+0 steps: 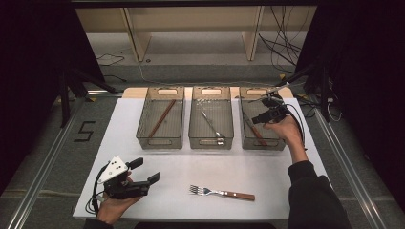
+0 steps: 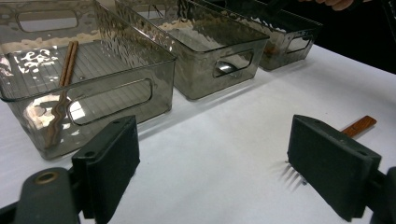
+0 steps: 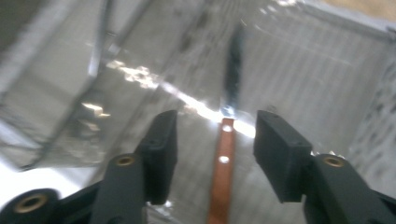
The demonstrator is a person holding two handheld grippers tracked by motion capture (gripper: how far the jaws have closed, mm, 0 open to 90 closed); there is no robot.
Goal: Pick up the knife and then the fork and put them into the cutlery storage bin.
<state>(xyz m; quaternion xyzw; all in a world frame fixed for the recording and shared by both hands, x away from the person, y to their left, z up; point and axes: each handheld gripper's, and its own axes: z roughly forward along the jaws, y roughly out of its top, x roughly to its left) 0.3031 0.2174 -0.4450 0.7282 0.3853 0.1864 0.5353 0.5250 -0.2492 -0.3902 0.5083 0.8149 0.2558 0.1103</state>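
Both jaws of our right hand-held gripper (image 3: 215, 149) stand spread over the knife (image 3: 224, 163) in the bin (image 1: 260, 125) at the worktop's (image 1: 267, 176) far right corner; our left hand-held gripper (image 2: 212, 172) is spread too.

White table (image 1: 267, 179) carries three bins (image 1: 211, 119) and, seemingly, a fork (image 1: 220, 192).

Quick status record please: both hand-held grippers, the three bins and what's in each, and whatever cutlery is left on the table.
left hand-held gripper: open, holding nothing, low over the table near the front left
right hand-held gripper: open over the right bin, nothing between the pads
left bin: wooden chopsticks
middle bin: a metal utensil, kind unclear
right bin: a wooden-handled knife lying on the floor, directly under the open jaws
table: one wooden-handled fork lies at the front centre, tines toward the left hand-held gripper
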